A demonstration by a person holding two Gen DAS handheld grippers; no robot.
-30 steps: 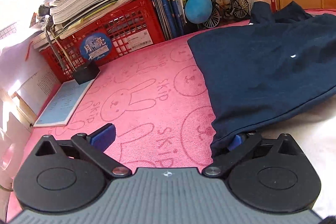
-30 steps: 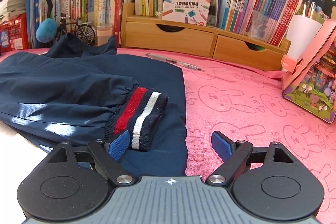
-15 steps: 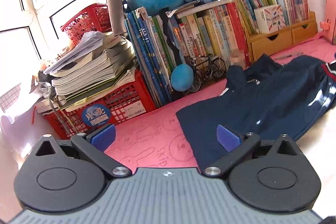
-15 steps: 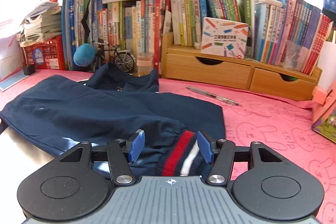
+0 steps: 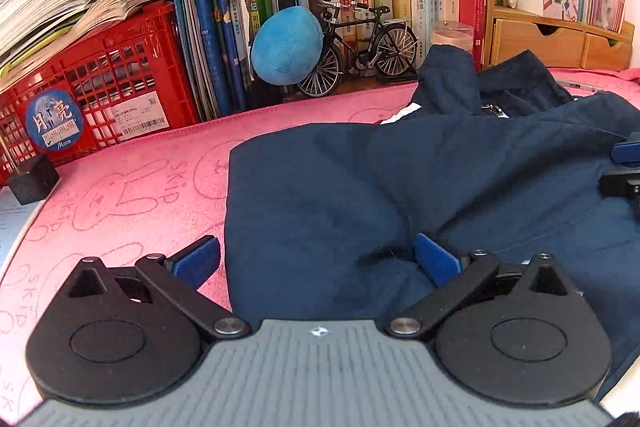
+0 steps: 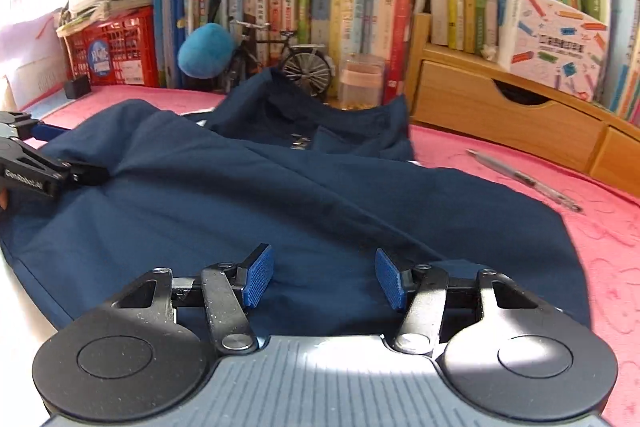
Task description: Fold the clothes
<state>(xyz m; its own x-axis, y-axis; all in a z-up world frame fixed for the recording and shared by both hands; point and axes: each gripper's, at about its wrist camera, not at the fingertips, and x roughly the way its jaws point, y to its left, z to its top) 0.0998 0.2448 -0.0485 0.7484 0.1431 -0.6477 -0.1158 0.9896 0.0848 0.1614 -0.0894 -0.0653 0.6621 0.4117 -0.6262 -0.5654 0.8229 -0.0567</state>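
While spread, jacket point(image 5: 400, 187) beneath left claw point(image 5: 316, 259)

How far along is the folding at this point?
Early stage. Done: the navy jacket lies spread on the pink mat, its striped cuff out of sight. In hand: nothing; the left hand-held gripper and right hand-held gripper are both open over the fabric. Left: folding the body, which is still full-width.

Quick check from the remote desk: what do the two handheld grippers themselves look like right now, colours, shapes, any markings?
Both match: the left gripper and right gripper each have a grey ribbed body, two round black discs, black linkage arms with silver pivot pins, and blue textured finger pads. In the right wrist view, the left gripper's side bears small white lettering, too blurred to read. No cables or sleeves show.
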